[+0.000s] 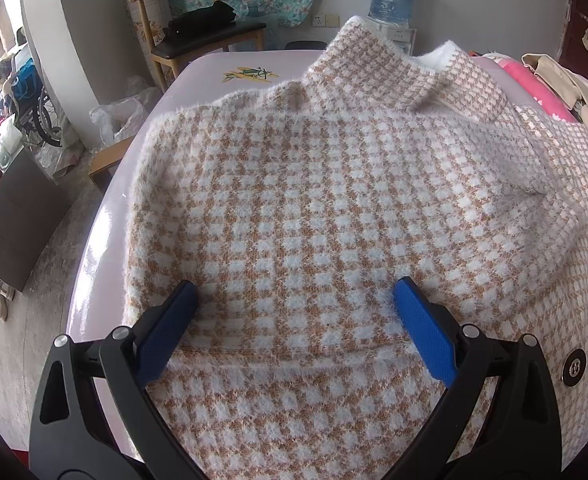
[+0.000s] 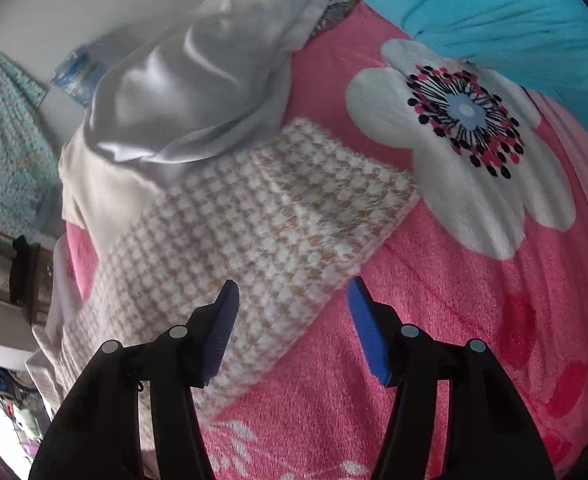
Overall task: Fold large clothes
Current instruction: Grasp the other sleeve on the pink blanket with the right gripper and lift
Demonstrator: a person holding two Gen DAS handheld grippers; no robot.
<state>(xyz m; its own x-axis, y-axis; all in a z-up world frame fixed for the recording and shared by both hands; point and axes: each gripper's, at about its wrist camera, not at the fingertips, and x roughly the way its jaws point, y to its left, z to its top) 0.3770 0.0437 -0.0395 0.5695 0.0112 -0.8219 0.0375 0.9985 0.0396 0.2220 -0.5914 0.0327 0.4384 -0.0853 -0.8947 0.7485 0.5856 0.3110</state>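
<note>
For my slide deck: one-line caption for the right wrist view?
Open right gripper above the checked sweater's sleeve, which lies on a pink flowered blanket.

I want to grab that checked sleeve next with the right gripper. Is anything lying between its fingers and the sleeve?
Nothing visible does. The right gripper stands open just above the checked sleeve, which lies bare on the pink blanket. A white cloth covers only the sleeve's far end.

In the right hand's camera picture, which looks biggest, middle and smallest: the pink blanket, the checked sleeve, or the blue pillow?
Biggest to smallest, as they look:
1. pink blanket
2. checked sleeve
3. blue pillow

The sleeve lies nearer the camera and the picture's edge cuts off the pillow, so the last two are unsure.
</note>
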